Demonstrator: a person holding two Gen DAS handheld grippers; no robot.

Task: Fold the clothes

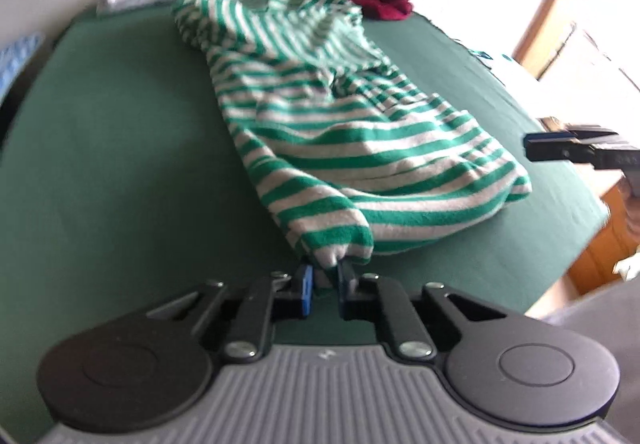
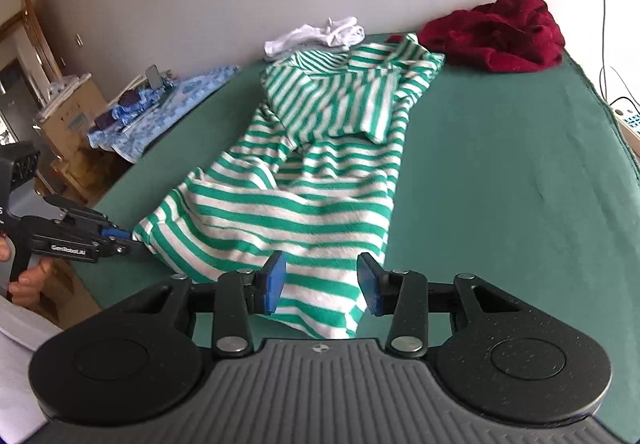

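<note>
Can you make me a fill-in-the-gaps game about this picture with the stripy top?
1. The left gripper is pinching the ____ and white striped top.
2. The right gripper has its jaws ____, holding nothing.
3. A crumpled dark ____ garment lies at the far corner of the green tabletop.

Missing words: green; open; red

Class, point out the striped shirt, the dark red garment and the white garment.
striped shirt [image 2: 320, 204], right wrist view, middle of its body.
dark red garment [image 2: 500, 32], right wrist view, centre of the heap.
white garment [image 2: 316, 34], right wrist view, its crumpled middle.
</note>
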